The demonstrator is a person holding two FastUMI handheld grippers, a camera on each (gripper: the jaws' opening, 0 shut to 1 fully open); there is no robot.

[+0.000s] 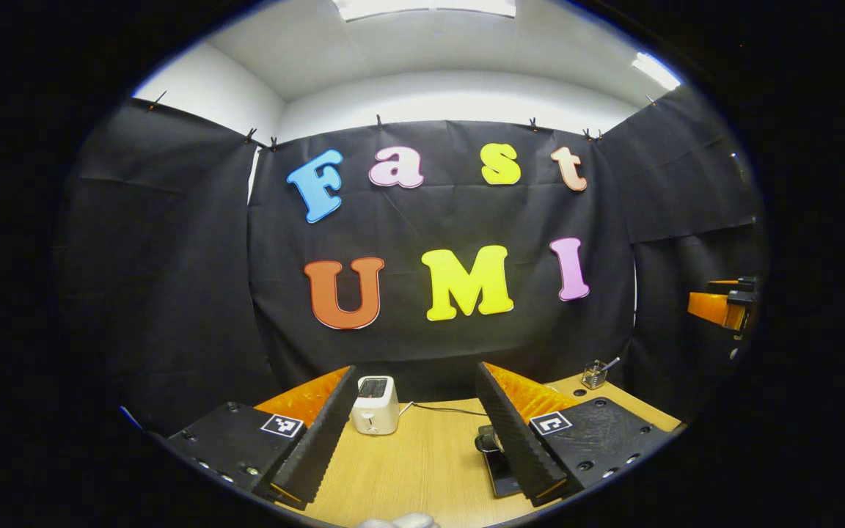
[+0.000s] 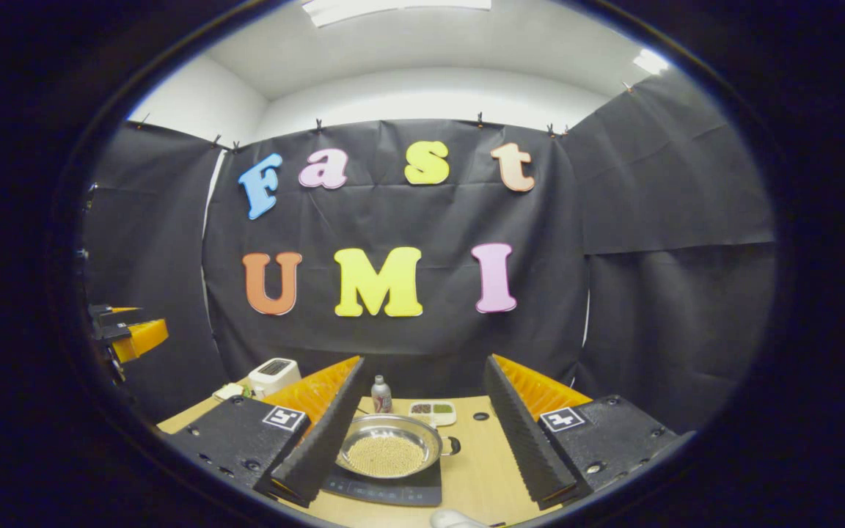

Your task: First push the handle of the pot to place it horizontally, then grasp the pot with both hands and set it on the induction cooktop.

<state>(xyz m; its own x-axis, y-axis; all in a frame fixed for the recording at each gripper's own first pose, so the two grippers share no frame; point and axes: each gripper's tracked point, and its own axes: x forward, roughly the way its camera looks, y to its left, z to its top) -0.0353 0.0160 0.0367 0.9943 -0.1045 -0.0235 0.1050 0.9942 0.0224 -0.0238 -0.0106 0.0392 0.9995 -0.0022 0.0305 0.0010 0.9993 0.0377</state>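
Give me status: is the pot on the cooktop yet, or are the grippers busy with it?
Looks done: the pot sits on the induction cooktop, its handle pointing sideways. Nothing in hand: the right gripper is open above the table, the left gripper open facing the toaster. Nothing visibly left.

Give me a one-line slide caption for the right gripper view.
Open right gripper frames the pot of pale grains sitting on the induction cooktop, with a small bottle behind.
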